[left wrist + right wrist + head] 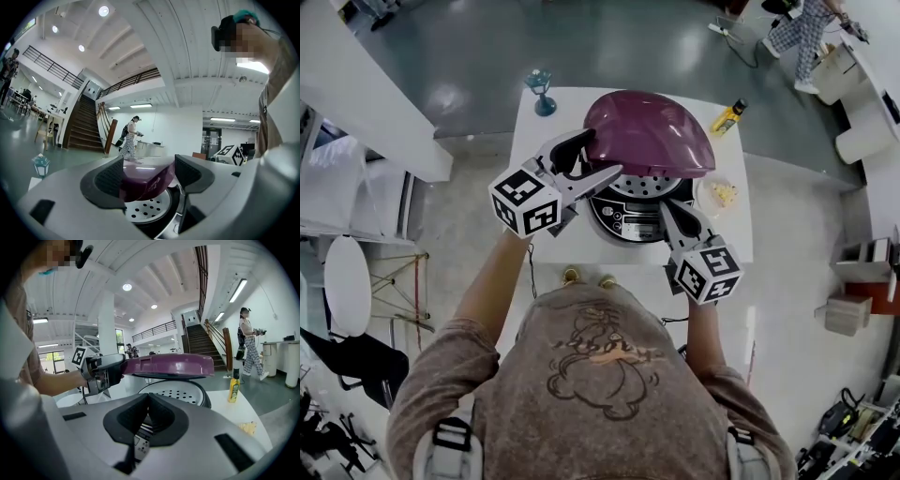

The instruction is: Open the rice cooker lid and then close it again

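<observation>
A rice cooker (630, 221) stands on the white table (531, 133), its perforated inner plate (180, 393) uncovered. The purple lid (649, 134) hangs roughly level above the pot. My left gripper (592, 159) is shut on the lid's left edge; the purple rim (146, 182) sits between the two pads in the left gripper view. My right gripper (671, 208) is shut with nothing in it, its pads pressed together (149, 414), just in front of the cooker's control panel (138, 441). The lid (171, 364) and the left gripper (101, 371) also show in the right gripper view.
A yellow bottle (727, 117) stands at the table's far right corner. A small dish of yellowish food (719, 194) sits right of the cooker. A teal lantern-shaped ornament (542, 92) stands at the far left edge. A person (802, 36) walks far off.
</observation>
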Demonstrator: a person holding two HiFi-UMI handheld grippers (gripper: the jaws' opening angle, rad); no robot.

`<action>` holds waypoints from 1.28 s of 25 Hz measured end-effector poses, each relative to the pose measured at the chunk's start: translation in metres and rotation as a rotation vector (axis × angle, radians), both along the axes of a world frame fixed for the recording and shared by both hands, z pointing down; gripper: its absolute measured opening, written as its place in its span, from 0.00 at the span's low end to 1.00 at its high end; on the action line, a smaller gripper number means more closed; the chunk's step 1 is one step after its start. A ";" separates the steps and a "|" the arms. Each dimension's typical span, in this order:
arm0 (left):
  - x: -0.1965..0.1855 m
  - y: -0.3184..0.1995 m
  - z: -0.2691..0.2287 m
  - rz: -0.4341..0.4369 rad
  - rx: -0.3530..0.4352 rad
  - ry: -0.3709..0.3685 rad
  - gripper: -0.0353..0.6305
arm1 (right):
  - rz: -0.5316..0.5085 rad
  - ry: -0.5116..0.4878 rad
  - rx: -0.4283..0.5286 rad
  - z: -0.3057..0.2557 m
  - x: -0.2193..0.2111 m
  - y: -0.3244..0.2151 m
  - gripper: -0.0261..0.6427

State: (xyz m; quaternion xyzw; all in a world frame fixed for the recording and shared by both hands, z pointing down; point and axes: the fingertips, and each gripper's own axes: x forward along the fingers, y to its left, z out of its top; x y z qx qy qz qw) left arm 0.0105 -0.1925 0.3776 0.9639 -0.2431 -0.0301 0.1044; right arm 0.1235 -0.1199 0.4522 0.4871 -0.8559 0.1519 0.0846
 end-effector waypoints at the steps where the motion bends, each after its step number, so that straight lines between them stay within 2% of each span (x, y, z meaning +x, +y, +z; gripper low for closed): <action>1: 0.000 0.001 0.002 0.000 -0.007 0.003 0.57 | 0.000 -0.002 -0.001 0.001 0.000 0.000 0.05; 15: -0.001 0.013 0.029 -0.020 -0.067 0.014 0.57 | 0.002 -0.006 -0.010 0.004 -0.001 0.002 0.05; 32: 0.000 0.020 0.062 -0.011 -0.118 -0.050 0.57 | -0.019 0.001 -0.014 0.008 -0.005 0.000 0.05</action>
